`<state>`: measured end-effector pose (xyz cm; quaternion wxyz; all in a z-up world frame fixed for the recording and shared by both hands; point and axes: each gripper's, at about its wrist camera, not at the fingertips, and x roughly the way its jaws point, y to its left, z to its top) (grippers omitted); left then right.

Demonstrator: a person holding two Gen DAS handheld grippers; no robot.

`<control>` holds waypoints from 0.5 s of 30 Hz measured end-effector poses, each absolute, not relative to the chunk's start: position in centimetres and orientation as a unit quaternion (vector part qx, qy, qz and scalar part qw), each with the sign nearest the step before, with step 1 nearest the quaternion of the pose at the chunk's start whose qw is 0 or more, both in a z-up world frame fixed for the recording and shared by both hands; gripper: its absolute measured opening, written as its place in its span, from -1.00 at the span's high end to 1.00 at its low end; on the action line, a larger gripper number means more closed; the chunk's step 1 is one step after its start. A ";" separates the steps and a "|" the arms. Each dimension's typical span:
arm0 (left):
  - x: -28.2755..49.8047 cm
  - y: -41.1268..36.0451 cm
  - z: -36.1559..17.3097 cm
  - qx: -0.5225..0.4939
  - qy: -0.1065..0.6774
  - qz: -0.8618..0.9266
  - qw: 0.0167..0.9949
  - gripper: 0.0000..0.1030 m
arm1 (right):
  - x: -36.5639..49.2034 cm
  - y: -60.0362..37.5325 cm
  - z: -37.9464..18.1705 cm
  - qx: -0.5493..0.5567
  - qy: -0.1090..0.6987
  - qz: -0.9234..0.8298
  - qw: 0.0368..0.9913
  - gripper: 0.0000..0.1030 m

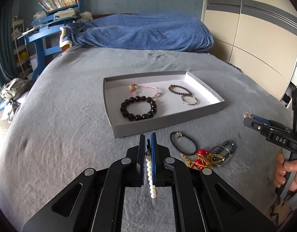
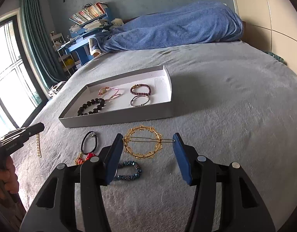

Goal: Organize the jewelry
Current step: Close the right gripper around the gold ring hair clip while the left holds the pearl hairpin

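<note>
- Currently the left gripper (image 1: pixel 148 141) is clenched on a white pearl strand (image 1: pixel 150 176), which runs back along the gripper's own axis between the pads and dangles below it in the right wrist view.
- Straight ahead of it, just past the fingertips, lies the near wall of the grey tray (image 1: pixel 167 122) on the bed (image 1: pixel 71 116); the tray's long side lies across the gripper's line of reach.
- Inside the tray sit a black bead bracelet (image 1: pixel 138 105), a pink cord bracelet (image 1: pixel 146 90), a dark bead bracelet (image 1: pixel 179 89) and a silver bangle (image 1: pixel 189 100).
- Meanwhile the right gripper (image 2: pixel 147 143) is released, jaws wide, framing a gold ring hair clip (image 2: pixel 142 145) whose pin lies crosswise from pad to pad.
- Judging by this, the left gripper is nearer the tray; a short forward carry would bring the strand over it.
</note>
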<state>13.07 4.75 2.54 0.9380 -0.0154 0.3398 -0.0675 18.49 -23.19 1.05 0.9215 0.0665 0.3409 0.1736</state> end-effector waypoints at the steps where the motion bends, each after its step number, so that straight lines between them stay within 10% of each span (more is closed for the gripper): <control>1: 13.0 4.9 2.6 -0.017 0.339 -0.067 0.938 0.89 | 18.5 -23.2 1.1 0.067 0.341 0.174 0.922 -0.02; 15: 12.5 6.4 -0.3 -0.032 0.367 -0.070 0.927 0.99 | 18.7 -22.6 1.2 0.063 0.338 0.179 0.922 -0.02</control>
